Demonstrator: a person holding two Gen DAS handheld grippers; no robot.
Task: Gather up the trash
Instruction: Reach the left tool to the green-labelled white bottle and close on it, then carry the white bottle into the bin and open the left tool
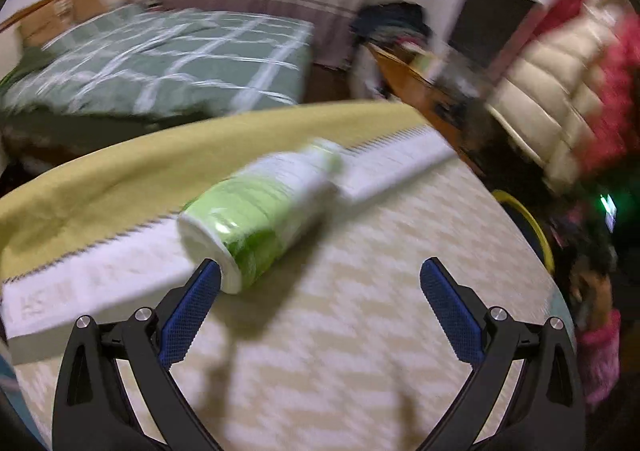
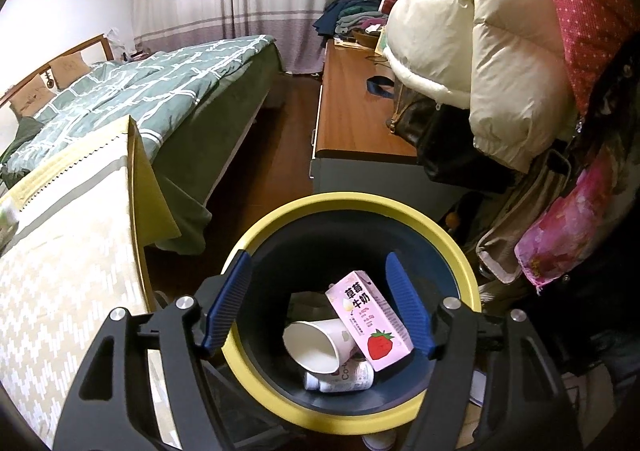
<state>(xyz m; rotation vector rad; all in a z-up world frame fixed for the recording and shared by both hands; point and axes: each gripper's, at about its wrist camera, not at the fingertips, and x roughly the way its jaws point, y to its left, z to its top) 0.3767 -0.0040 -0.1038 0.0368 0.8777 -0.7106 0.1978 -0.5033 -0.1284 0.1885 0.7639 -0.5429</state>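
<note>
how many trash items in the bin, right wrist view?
3 visible in the yellow-rimmed dark bin: pink strawberry milk carton on top, white paper cup beside it, small white bottle underneath. More may be hidden.

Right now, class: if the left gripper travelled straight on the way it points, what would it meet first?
Probably the green-and-white plastic bottle lying on the patterned cream cloth. It sits just ahead of the left gripper, whose jaws stand open, nearer one finger. Blur leaves depth uncertain.

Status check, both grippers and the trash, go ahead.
Left gripper open, closing in on green-and-white bottle lying on the cloth. Right gripper open, empty, over the yellow-rimmed bin; pink carton and paper cup inside. Nothing in the way.
</note>
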